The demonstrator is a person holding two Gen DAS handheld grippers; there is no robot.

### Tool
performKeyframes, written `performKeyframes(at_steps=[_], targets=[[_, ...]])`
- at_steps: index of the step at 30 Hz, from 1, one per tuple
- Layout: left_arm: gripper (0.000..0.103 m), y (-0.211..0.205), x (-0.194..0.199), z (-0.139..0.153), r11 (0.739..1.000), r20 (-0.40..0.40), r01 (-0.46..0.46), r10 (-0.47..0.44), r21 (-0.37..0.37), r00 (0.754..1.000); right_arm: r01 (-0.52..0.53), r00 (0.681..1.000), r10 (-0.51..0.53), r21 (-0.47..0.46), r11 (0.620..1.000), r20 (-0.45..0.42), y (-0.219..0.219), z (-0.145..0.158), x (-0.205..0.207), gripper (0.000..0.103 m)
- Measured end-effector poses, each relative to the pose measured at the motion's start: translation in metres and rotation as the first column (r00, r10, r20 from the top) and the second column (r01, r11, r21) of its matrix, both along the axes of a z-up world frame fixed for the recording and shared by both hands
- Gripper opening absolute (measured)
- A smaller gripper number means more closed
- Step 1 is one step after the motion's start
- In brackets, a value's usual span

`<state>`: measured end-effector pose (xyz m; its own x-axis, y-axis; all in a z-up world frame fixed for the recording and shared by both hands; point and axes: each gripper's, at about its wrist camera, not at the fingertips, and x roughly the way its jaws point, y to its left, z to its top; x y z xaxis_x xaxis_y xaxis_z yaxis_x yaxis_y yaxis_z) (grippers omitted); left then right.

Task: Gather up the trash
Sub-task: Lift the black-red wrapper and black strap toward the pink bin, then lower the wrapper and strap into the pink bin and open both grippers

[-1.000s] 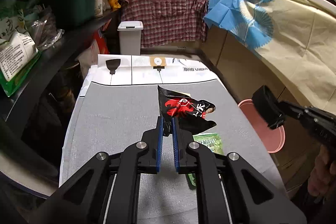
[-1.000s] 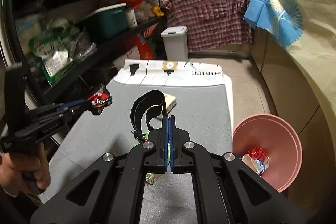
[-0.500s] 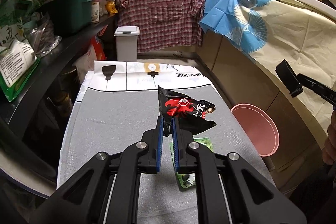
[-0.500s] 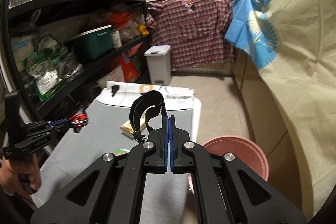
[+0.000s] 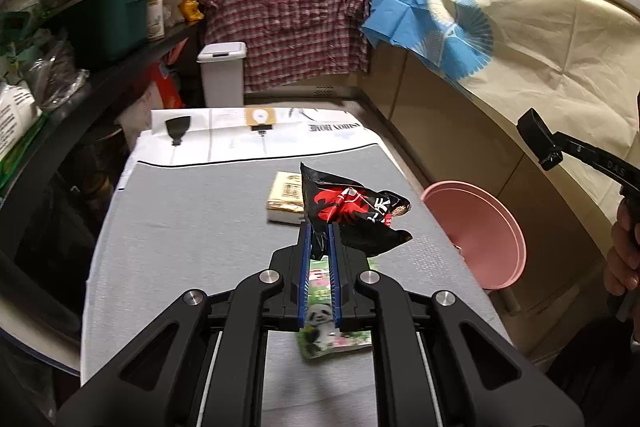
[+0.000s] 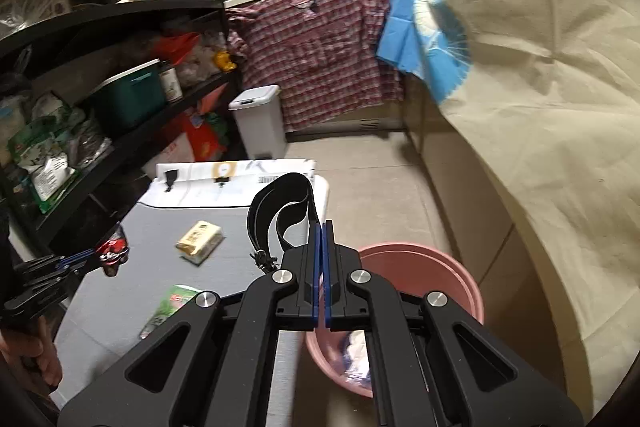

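Note:
My left gripper (image 5: 319, 231) is shut on a crumpled black and red snack wrapper (image 5: 352, 215), held above the grey table (image 5: 180, 227). My right gripper (image 6: 320, 227) is shut on a black strap loop (image 6: 280, 211), raised over the gap between the table and a pink basin (image 6: 460, 283). The basin (image 5: 480, 227) stands on the floor to the right of the table and holds some trash. A green panda packet (image 5: 332, 331) and a beige tissue pack (image 5: 286, 195) lie on the table. The left gripper and its wrapper (image 6: 114, 251) show at the left of the right wrist view.
Black shelves (image 5: 80, 67) full of bags and a green box run along the left. A white lidded bin (image 5: 222, 75) stands beyond the table. A cloth-covered counter (image 5: 540, 67) lines the right. Newspaper (image 5: 256, 131) covers the table's far end.
The right gripper has risen and swung right with the strap, from over the table toward the basin. The left gripper has drawn back a little with the wrapper, so the tissue pack shows.

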<state>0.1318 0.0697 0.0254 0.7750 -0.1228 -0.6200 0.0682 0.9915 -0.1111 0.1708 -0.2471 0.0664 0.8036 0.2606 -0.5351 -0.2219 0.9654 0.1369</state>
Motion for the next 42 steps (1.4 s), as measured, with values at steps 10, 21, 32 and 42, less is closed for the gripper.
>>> performKeyframes(at_steps=[10,21,32,42], targets=[[0.009,-0.036,0.002,-0.006,0.999,-0.010,0.049,-0.049,0.011,0.999,0.085,0.996,-0.085,0.011,0.996,-0.008,-0.045,-0.003,0.007,0.001],[0.009,-0.075,0.020,-0.005,0.995,-0.012,0.098,-0.098,-0.003,0.995,0.137,0.989,-0.133,0.057,0.989,-0.069,-0.072,-0.017,0.020,0.001],[0.009,-0.137,0.052,-0.021,0.980,-0.034,0.199,-0.199,-0.015,0.979,0.157,0.983,-0.150,0.065,0.985,-0.104,-0.077,-0.030,0.038,0.001],[0.009,-0.172,0.072,-0.041,0.964,-0.060,0.266,-0.267,-0.026,0.962,0.167,0.980,-0.159,0.053,0.985,-0.122,-0.074,-0.039,0.053,0.001]])
